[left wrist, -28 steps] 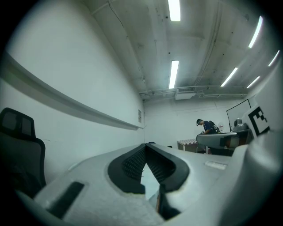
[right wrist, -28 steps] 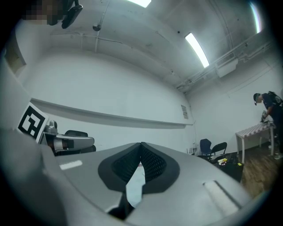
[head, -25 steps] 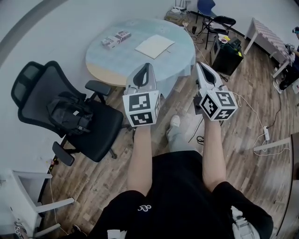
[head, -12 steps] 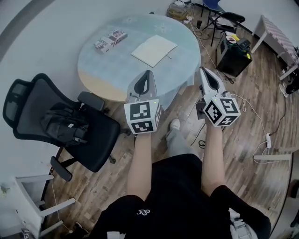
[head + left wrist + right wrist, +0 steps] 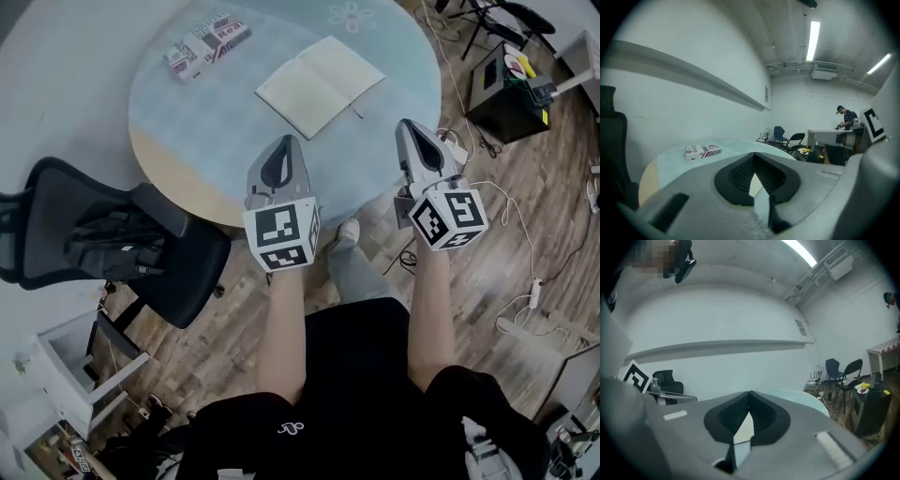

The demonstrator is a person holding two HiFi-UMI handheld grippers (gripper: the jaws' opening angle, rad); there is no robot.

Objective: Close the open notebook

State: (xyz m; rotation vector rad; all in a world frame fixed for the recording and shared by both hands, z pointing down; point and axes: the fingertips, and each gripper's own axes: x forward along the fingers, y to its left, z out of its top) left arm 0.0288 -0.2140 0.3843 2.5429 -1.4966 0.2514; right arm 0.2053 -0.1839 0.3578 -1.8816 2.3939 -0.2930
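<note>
The open notebook [image 5: 321,84] lies flat with cream pages up on the round pale-blue table [image 5: 187,122], toward its far right. My left gripper [image 5: 286,142] hangs over the table's near edge, shut and empty, short of the notebook's near-left corner. My right gripper [image 5: 405,125] is over the table's right rim, just right of the notebook, also shut with nothing held. In the left gripper view the closed jaws [image 5: 754,153] point across the tabletop. In the right gripper view the closed jaws [image 5: 749,392] point level along the table's rim [image 5: 797,397].
A striped box [image 5: 204,42] [image 5: 703,150] rests at the table's far left. A black office chair bearing a backpack [image 5: 112,239] stands left of the table. A black case [image 5: 511,89] and cables lie on the wood floor at right. A person [image 5: 844,119] works far off.
Both grippers have advanced from over the floor to the table's near edge and sunk a little. The table and notebook now sit closer below me. Both stayed shut.
</note>
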